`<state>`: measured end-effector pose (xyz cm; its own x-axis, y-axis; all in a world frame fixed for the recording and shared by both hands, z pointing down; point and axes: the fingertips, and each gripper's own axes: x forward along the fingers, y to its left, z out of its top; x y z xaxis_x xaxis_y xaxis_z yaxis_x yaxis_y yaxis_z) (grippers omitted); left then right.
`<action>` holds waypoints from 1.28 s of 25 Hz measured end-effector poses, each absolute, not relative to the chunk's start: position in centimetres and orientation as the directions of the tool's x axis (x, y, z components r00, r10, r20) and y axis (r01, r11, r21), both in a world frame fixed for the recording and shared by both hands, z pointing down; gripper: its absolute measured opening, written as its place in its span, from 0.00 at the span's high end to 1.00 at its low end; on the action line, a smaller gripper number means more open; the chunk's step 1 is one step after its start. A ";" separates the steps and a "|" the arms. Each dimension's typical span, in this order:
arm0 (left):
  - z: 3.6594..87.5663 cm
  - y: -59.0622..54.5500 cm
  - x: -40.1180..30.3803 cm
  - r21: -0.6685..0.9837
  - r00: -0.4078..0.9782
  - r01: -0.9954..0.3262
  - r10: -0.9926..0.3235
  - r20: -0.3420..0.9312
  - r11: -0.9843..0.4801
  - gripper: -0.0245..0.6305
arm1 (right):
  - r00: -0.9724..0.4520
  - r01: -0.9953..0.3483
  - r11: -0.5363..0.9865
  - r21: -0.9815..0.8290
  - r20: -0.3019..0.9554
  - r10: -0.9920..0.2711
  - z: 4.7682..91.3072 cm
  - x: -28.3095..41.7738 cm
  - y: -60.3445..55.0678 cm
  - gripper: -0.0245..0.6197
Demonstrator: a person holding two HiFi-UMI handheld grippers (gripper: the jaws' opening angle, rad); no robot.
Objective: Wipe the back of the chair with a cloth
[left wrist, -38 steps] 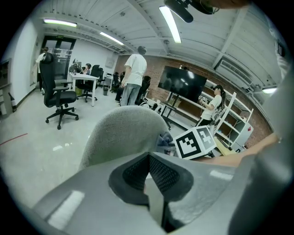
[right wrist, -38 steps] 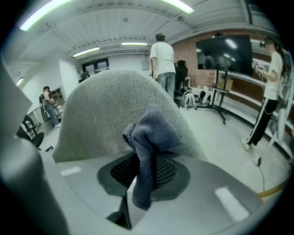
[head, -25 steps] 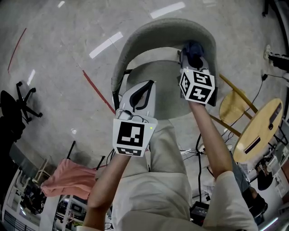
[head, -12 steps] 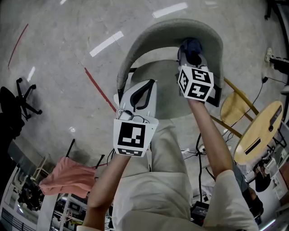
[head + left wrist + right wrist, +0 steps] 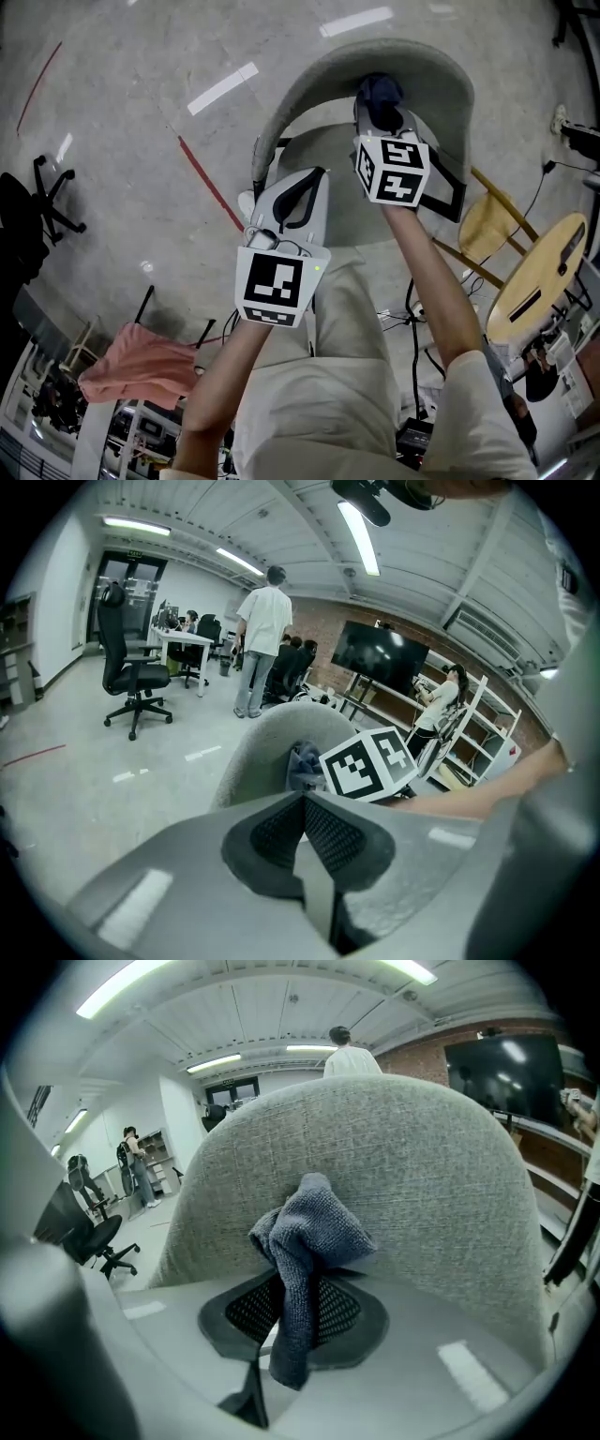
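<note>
The chair (image 5: pixel 323 202) stands at your 12 o'clock, with its seat towards you and its curved grey back (image 5: pixel 309 82) on the far side. It is the biggest risk. Nothing braces it, so a firm sideways stroke could turn it or slide it away from you and the wipe would lose pressure. I cannot see its base, so I cannot tell how easily it moves.

Your left gripper (image 5: pixel 302 183) hangs over the seat at about 10 o'clock from the right one. Its jaws are closed together on nothing, and it is clear of the chair. Resting it on the rim would steady the chair. If you leave it idle, watch that it doesn't knock the left edge of the back as you sweep that way.

Your right gripper (image 5: pixel 378 114) is clamped on the cloth (image 5: pixel 305 1241) and holds it up at the inner face of the back, near the top edge at 12 o'clock. The cloth seems to touch the fabric there.

The cloth is the smallest worry but the likeliest. It is bunched into a knot above the jaws, and a loose tail hangs below them. Only a small patch will wipe, so you may leave strips untouched. Drag on the rough weave could pull the cloth out of the jaws, or bring the bare jaw tips onto the upholstery.
</note>
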<state>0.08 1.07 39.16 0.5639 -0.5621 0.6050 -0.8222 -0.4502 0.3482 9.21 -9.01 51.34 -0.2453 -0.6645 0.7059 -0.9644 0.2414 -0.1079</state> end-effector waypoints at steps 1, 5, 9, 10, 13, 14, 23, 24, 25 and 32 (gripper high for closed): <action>39.2 1.1 -0.1 0.347 0.563 -0.823 -0.564 0.604 -0.449 0.96 | -0.252 -0.962 0.250 -0.110 0.706 -0.661 51.4 8.7 -9.0 0.83; 39.3 1.2 -1.0 0.344 0.554 -0.829 -0.570 0.606 -0.440 0.96 | -0.286 -0.948 0.297 -0.113 0.708 -0.645 51.8 6.6 -8.6 0.83; 39.5 1.4 -2.1 0.339 0.543 -0.837 -0.579 0.608 -0.429 0.96 | -0.324 -0.929 0.351 -0.116 0.712 -0.623 52.4 4.3 -7.8 0.83; 39.4 1.5 -2.3 0.338 0.541 -0.839 -0.581 0.608 -0.427 0.96 | -0.332 -0.925 0.361 -0.117 0.712 -0.618 52.5 3.9 -7.7 0.84; 39.3 1.6 -3.2 0.336 0.535 -0.843 -0.586 0.608 -0.421 0.96 | -0.353 -0.914 0.385 -0.126 0.714 -0.604 52.6 2.7 -7.2 0.83; 39.3 1.6 -3.5 0.336 0.533 -0.844 -0.588 0.608 -0.418 0.96 | -0.358 -0.911 0.392 -0.128 0.716 -0.600 52.7 2.3 -7.0 0.83; 39.5 2.4 -4.9 0.332 0.521 -0.852 -0.598 0.609 -0.404 0.96 | -0.412 -0.878 0.454 -0.153 0.723 -0.554 53.7 -0.7 -4.8 0.83; 39.5 2.5 -5.1 0.332 0.519 -0.853 -0.599 0.610 -0.402 0.96 | -0.417 -0.875 0.458 -0.156 0.724 -0.550 53.7 -1.0 -4.6 0.83; 39.5 2.5 -5.2 0.331 0.518 -0.854 -0.600 0.610 -0.401 0.96 | -0.422 -0.872 0.462 -0.160 0.724 -0.546 53.8 -1.4 -4.4 0.83; 39.4 3.1 -5.7 0.327 0.515 -0.856 -0.603 0.609 -0.401 0.96 | -0.475 -0.834 0.519 -0.189 0.723 -0.501 54.0 -3.7 -2.5 0.83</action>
<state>-5.71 3.10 39.38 0.5147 -0.6031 0.6094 -0.8561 -0.4006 0.3265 -3.66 -2.51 53.95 -0.4754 -0.5009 0.7233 -0.8339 0.5187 -0.1889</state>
